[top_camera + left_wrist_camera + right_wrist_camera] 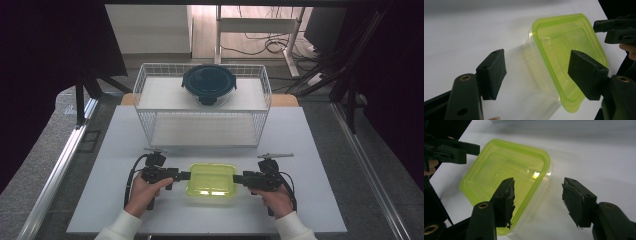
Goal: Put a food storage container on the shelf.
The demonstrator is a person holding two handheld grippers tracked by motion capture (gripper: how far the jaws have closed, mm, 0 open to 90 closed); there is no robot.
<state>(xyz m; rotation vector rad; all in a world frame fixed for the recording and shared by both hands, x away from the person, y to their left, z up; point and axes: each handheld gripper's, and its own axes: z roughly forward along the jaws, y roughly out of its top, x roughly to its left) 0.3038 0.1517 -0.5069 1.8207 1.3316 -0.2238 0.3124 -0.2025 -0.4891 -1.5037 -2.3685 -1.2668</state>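
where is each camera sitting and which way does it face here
High view: above the person's side of the white table, looking forward and down at the green-lidded container and the wire rack holding a dark round container; both hands, sleeves, the left claw and the right claw show.
Left gripper view: rides the left claw, looking along its open jaws at the container's end.
Right gripper view: rides the right claw, jaws apart, looking at the opposite end.
Shared: both gripper views see the green lid and the other claw beyond it.
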